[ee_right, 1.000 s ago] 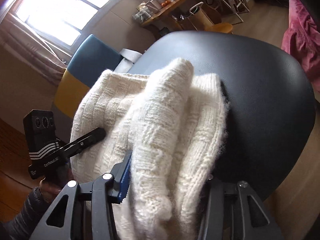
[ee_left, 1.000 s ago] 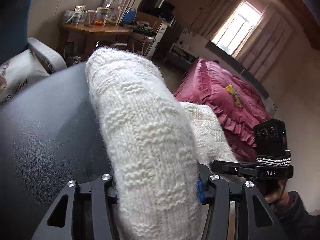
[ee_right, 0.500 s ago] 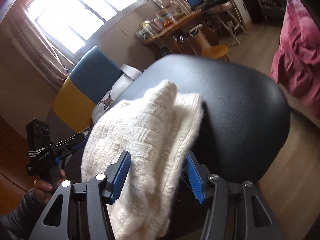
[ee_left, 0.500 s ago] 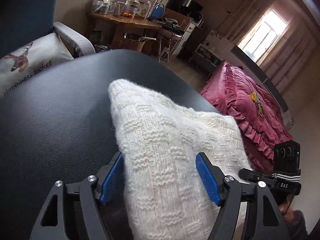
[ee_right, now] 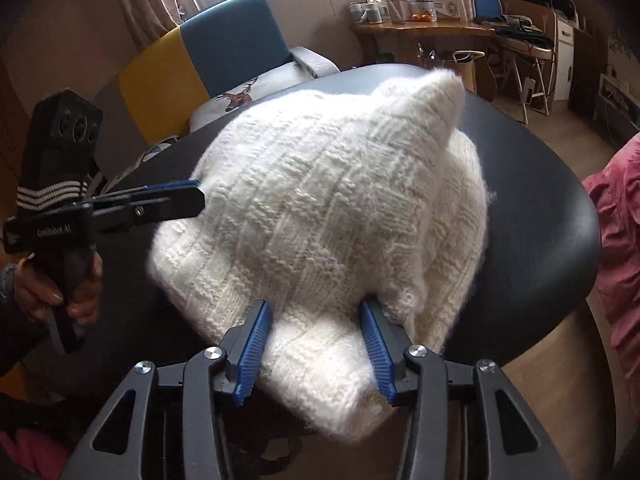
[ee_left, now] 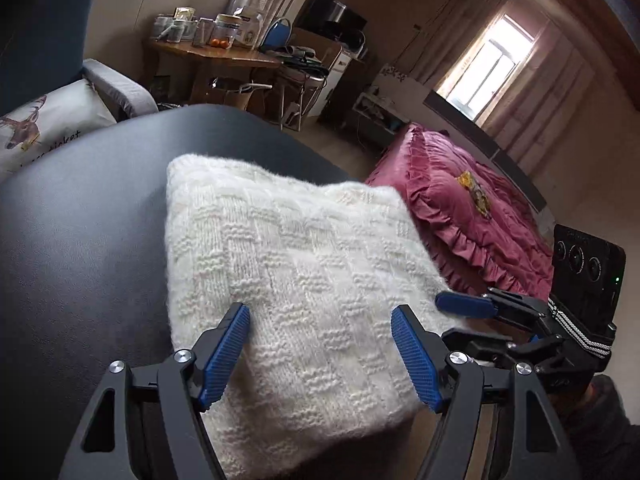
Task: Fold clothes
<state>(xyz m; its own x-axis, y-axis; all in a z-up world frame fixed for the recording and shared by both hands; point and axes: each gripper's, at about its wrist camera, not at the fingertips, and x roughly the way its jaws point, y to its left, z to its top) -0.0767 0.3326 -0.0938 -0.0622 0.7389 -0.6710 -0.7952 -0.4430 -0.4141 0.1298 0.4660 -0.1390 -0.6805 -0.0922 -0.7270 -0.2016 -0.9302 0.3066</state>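
White sweater (ee_left: pixel 304 280) lies folded in a thick bundle on my black table (ee_left: pixel 80 240). Left gripper (ee_left: pixel 320 356) and right gripper (ee_right: pixel 316 348) both spread wide, straddling its near edge, gripping nothing. I judge the fold laid; next, lift clear without snagging.

Cream basket-weave knit sweater (ee_left: pixel 296 280), black table (ee_left: pixel 80 240), blue claw pads (ee_left: pixel 224 356), magenta ruffled bedspread (ee_left: pixel 472 216).

One folded white knit sweater (ee_left: pixel 304 280); one black table (ee_left: pixel 80 248); two grippers, left (ee_left: pixel 320 350) and right (ee_right: pixel 316 342).
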